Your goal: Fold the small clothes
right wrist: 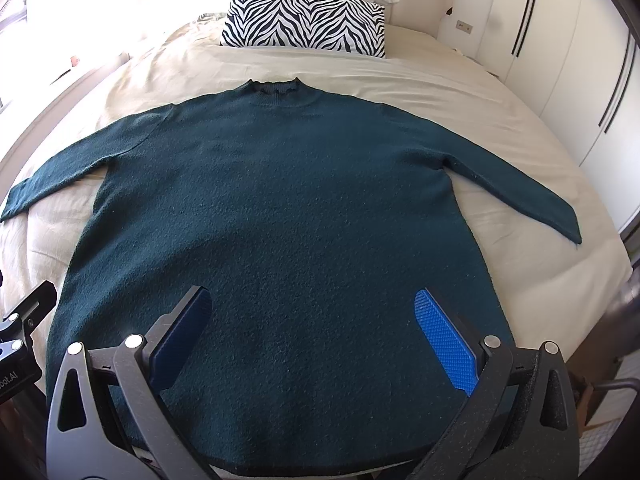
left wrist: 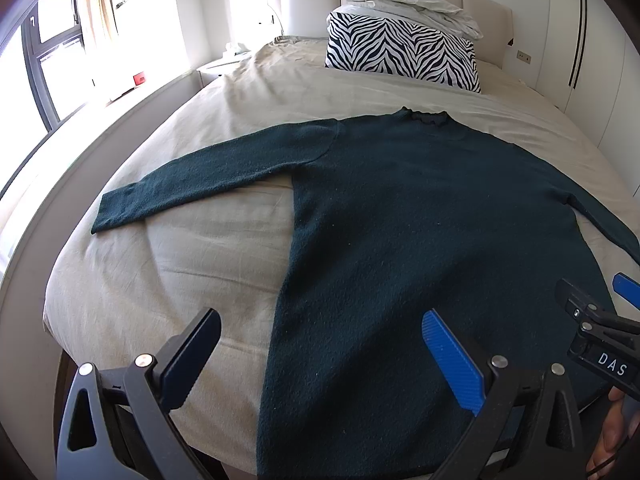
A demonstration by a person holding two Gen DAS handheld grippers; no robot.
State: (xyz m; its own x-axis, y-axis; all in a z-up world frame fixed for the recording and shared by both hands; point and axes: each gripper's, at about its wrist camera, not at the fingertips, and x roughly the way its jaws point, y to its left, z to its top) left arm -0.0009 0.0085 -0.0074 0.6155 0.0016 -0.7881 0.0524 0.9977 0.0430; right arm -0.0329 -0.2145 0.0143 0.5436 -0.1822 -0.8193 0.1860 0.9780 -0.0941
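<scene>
A dark teal long-sleeved sweater (left wrist: 420,220) lies flat and face up on the bed, collar away from me, both sleeves spread out to the sides; it also fills the right wrist view (right wrist: 280,208). My left gripper (left wrist: 320,344) is open and empty, hovering over the sweater's lower left edge near the hem. My right gripper (right wrist: 312,324) is open and empty above the hem's middle. The right gripper also shows at the right edge of the left wrist view (left wrist: 600,312).
The beige bedsheet (left wrist: 180,272) covers the bed. A zebra-striped pillow (left wrist: 404,52) and a folded white duvet (left wrist: 412,4) sit at the headboard. A window and curtain are on the left, white wardrobes (right wrist: 560,60) on the right.
</scene>
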